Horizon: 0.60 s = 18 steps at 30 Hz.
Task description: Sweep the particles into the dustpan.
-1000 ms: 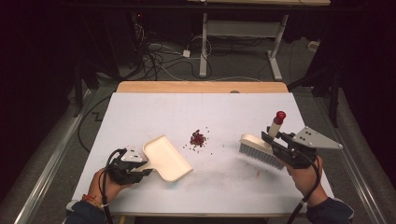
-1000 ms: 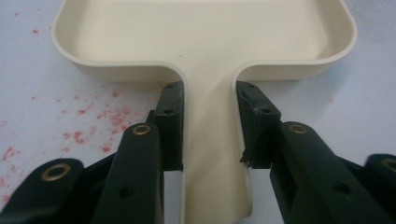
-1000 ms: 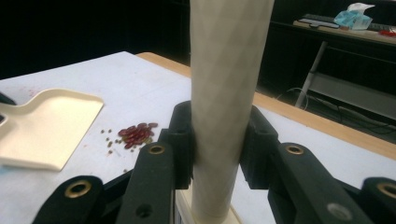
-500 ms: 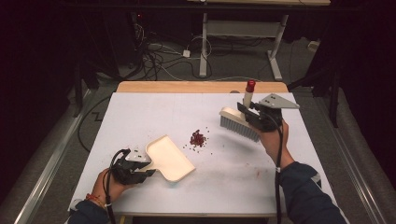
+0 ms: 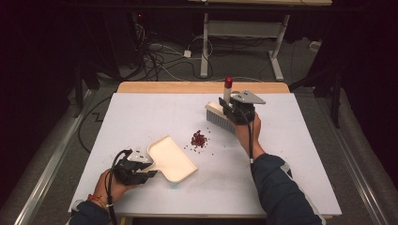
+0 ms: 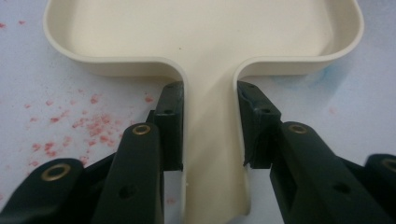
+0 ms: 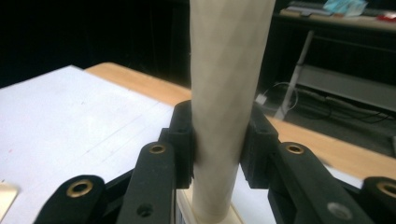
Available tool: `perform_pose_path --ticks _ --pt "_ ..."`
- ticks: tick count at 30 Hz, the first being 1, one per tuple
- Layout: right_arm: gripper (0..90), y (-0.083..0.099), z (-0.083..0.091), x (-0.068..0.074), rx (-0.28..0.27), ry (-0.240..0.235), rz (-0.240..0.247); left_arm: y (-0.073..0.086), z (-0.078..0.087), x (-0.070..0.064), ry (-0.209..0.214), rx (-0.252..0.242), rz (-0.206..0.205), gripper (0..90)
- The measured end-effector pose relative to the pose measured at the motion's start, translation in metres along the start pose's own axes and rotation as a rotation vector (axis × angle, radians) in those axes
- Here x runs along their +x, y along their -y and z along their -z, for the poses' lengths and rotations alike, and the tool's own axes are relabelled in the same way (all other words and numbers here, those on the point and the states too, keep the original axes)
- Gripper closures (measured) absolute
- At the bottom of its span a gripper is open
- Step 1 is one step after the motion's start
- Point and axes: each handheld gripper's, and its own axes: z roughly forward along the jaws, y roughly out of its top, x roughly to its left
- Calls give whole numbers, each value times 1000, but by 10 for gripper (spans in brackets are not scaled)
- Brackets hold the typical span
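Note:
A cream dustpan [image 5: 172, 159] lies on the white table [image 5: 141, 117] at the front left. My left gripper [image 5: 141, 167] is shut on its flat handle [image 6: 210, 140], one jaw on each side. A small pile of dark red crumbs [image 5: 199, 139] sits mid-table, just beyond the pan's far corner. My right gripper [image 5: 233, 111] is shut on the cream handle [image 7: 226, 93] of a hand brush [image 5: 219, 115], which has a red tip [image 5: 228, 82]. The brush hangs with its bristles down beyond and to the right of the crumbs.
Pink smears [image 6: 79, 126] stain the table beside the pan's handle. A wooden strip [image 5: 202, 87] runs along the table's far edge. Cables [image 5: 159, 51] and desk legs [image 5: 277, 51] stand on the floor beyond it.
My right gripper has carried the brush from the right front of the table up and left, to a spot beyond the crumbs. The left gripper and dustpan have stayed put.

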Motion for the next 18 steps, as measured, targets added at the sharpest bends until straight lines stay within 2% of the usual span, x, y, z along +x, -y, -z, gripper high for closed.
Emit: perform_pose_path --ticks 1,2,4,6,7,12,13,17,18 --pt "704 2 -2 3 -2 -12 -5 0 0 0 0 0 0 637" --pt "703 3 -3 9 -5 -51 -9 -1 0 0 1 -2 1 638" --pt "703 3 -2 14 0 -59 4 -2 -1 0 -2 2 -2 637" --pt "701 4 0 21 3 -96 -2 -3 -1 0 -5 0 -1 637" --pt "697 5 3 30 4 -102 27 -3 -1 -1 -6 0 1 637" --pt "691 7 7 42 11 -126 23 -6 -3 -1 -6 1 7 638" --pt "691 7 9 49 13 -136 24 -7 -4 -1 -7 3 12 637" --pt "691 8 14 59 10 -152 16 -12 -7 -3 -16 5 20 637" --pt "691 8 16 67 10 -152 16 -14 -8 -3 -18 6 21 638"
